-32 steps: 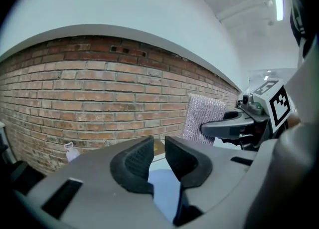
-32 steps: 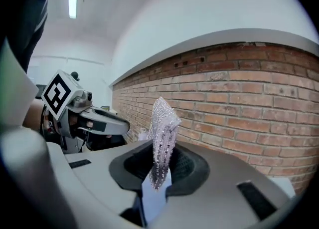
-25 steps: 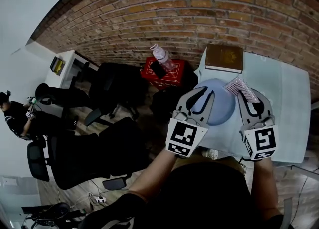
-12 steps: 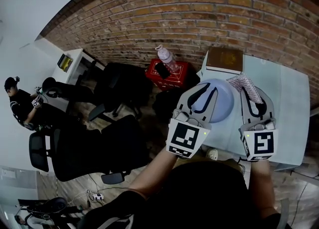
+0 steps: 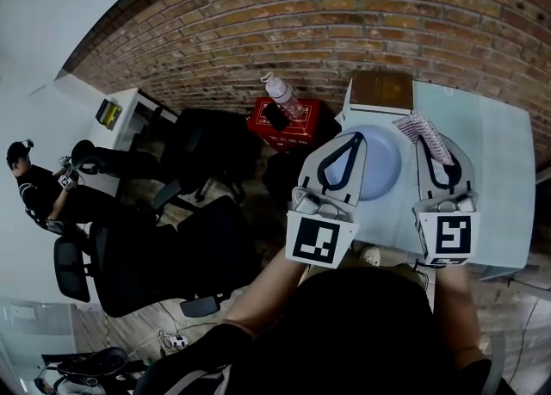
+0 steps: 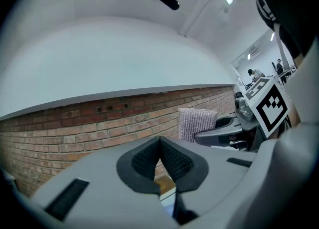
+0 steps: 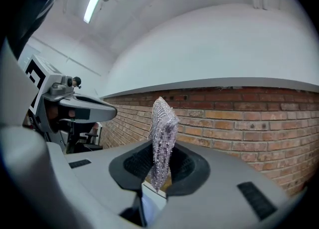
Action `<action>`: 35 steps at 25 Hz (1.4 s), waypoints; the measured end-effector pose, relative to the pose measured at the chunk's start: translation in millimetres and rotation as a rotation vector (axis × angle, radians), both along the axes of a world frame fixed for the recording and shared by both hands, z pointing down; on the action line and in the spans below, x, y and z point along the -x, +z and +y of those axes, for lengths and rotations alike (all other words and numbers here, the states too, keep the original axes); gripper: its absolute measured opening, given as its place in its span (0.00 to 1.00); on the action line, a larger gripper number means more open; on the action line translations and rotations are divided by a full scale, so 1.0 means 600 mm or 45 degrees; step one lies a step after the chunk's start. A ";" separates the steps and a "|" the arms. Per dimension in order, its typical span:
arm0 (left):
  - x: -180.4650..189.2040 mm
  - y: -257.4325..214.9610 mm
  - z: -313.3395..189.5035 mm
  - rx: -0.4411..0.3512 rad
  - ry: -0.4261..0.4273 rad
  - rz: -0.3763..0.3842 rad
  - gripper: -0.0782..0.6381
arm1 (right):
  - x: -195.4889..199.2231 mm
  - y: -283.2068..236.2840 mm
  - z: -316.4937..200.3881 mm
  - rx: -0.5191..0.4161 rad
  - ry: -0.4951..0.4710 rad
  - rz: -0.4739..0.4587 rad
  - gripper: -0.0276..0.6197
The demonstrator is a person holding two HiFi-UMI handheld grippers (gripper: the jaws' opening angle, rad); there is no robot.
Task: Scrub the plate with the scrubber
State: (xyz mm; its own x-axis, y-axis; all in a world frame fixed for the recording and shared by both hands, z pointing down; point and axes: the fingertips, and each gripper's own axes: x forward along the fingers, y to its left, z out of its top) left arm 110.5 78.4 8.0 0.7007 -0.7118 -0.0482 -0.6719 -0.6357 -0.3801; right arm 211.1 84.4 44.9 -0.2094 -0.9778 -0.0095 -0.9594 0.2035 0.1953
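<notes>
Left tongs (image 5: pixel 353 138) pinched shut at tips, seemingly nipping near-left rim of pale blue plate (image 5: pixel 380 163); grip point itself unclear. Plate over left part of worktop (image 5: pixel 486 182). Right tongs (image 7: pixel 158 165) clamp silvery scrubber (image 7: pixel 162 128) upright, just beside plate's far-right edge. Brown book (image 5: pixel 381 89) on worktop's far-left corner.

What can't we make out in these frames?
- Face of plate: head view, left gripper covers part; left gripper view shows at most a sliver.
- Whether scrubber touches plate: head view, too small.
- Scrubber's lower end: right gripper view, hidden between the pads.
- Brown box print: head view, too small.
</notes>
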 end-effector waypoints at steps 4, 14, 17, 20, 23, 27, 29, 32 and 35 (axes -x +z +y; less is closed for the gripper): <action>-0.004 0.006 0.005 -0.001 0.003 -0.027 0.14 | -0.003 0.005 0.004 0.001 0.017 0.000 0.17; 0.013 0.019 0.002 0.027 -0.016 -0.017 0.14 | 0.010 0.009 0.005 0.016 0.033 0.008 0.17; 0.019 0.022 0.001 0.049 -0.020 -0.028 0.14 | 0.022 0.003 0.000 0.008 0.029 0.030 0.17; 0.026 0.023 0.001 0.051 -0.027 -0.041 0.14 | 0.033 0.007 -0.003 0.016 0.015 0.034 0.17; 0.036 0.023 -0.004 0.043 -0.043 -0.041 0.14 | 0.046 -0.002 -0.009 -0.013 0.004 0.013 0.17; 0.043 0.020 -0.014 0.045 -0.071 -0.024 0.14 | 0.056 -0.013 -0.014 -0.073 -0.010 0.035 0.17; 0.043 0.019 -0.016 0.041 -0.077 -0.023 0.14 | 0.060 -0.017 -0.014 -0.089 -0.021 0.042 0.17; 0.041 0.020 -0.014 0.035 -0.072 -0.025 0.14 | 0.062 -0.016 -0.014 -0.090 -0.029 0.044 0.17; 0.040 0.025 -0.014 0.035 -0.070 -0.029 0.14 | 0.061 -0.012 -0.014 -0.092 -0.019 0.048 0.17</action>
State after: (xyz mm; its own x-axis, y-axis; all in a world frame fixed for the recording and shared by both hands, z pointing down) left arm 86.7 70.1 23.3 0.6614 -0.7499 -0.0127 -0.6974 -0.6087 -0.3783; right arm 174.5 76.2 37.7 -0.2251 -0.9717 -0.0716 -0.9482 0.2016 0.2456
